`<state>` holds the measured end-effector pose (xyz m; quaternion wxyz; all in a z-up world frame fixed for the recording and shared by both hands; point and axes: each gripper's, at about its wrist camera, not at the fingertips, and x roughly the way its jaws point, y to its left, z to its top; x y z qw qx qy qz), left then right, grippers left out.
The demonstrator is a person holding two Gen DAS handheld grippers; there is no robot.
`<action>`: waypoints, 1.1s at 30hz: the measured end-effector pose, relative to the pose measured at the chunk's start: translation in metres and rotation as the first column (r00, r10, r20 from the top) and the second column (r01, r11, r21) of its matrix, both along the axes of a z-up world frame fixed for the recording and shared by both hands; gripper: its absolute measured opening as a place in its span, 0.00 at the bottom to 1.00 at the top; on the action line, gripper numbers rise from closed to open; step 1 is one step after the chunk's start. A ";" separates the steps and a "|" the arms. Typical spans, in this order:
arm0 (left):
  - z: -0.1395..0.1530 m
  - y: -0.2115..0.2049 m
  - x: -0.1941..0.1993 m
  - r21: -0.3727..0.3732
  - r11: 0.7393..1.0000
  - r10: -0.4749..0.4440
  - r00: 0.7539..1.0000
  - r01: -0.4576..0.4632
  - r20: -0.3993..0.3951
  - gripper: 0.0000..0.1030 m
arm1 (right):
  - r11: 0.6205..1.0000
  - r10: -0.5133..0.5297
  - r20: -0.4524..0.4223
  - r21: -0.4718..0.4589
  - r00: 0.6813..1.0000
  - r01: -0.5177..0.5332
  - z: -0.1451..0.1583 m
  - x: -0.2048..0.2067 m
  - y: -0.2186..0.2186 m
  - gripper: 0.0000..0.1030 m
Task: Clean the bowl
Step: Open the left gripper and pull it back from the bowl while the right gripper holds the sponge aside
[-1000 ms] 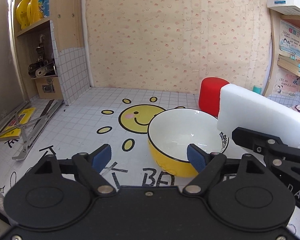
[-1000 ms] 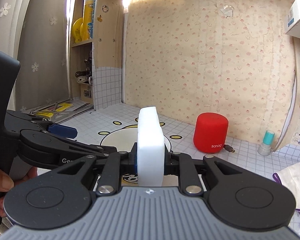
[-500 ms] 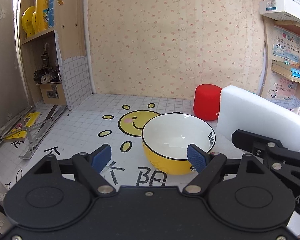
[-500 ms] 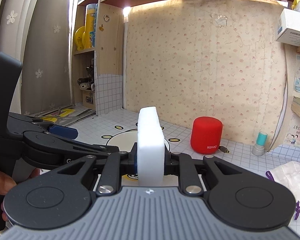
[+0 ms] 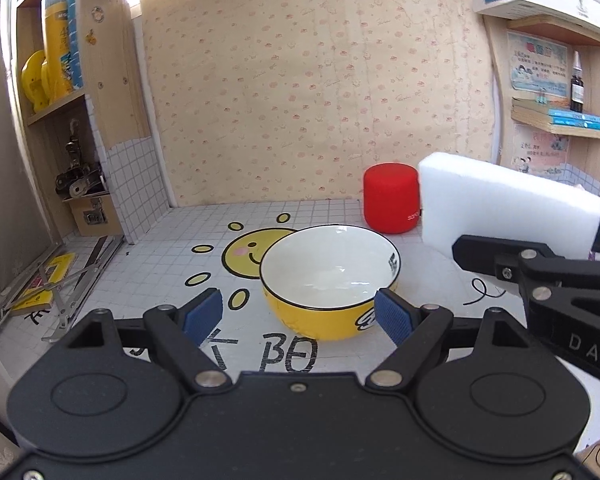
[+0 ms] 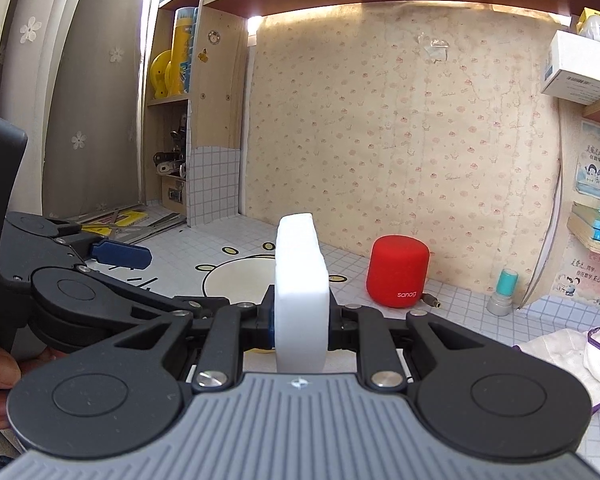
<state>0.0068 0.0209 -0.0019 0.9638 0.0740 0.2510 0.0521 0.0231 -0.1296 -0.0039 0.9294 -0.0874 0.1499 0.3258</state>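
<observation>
- Two grippers are in view above a white tiled table (image 5: 320, 208) printed with a smiling sun.
- Left gripper (image 5: 298, 314): blue pads spread wide, holding nothing, just in front of the bowl's near side.
- Yellow bowl (image 5: 330, 280), white inside, stands upright near the table's middle.
- Right gripper (image 6: 300, 320): fingers clamped on a white sponge (image 6: 300, 292), held on edge to the right of the bowl.
- Red speaker (image 5: 392, 198) stands beyond the bowl, by the far wall.
</observation>
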 end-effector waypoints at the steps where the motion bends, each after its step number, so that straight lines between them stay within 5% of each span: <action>1: 0.000 -0.001 -0.001 0.006 1.000 -0.010 1.000 0.010 -0.002 0.82 | 1.000 0.017 0.001 -0.002 1.000 -0.017 0.001 0.001 -0.001 0.22; 9: -0.004 -0.016 -0.009 0.078 0.988 -0.131 0.991 0.133 -0.033 0.82 | 0.992 0.097 -0.041 0.082 0.994 -0.093 0.017 0.024 -0.017 0.22; 21: -0.008 -0.018 -0.012 0.080 0.973 -0.215 0.976 0.217 -0.030 0.82 | 0.991 0.129 -0.043 0.026 0.991 -0.128 0.014 0.034 -0.004 0.22; 25: -0.006 -0.007 -0.009 0.035 0.975 -0.216 0.976 0.217 -0.034 0.82 | 0.994 0.108 -0.040 -0.004 0.993 -0.108 0.009 0.036 -0.005 0.22; 33: 0.000 0.024 -0.002 -0.188 0.952 -0.254 0.966 0.243 -0.038 0.82 | 0.999 0.031 -0.066 -0.020 0.997 -0.033 -0.006 0.050 -0.015 0.22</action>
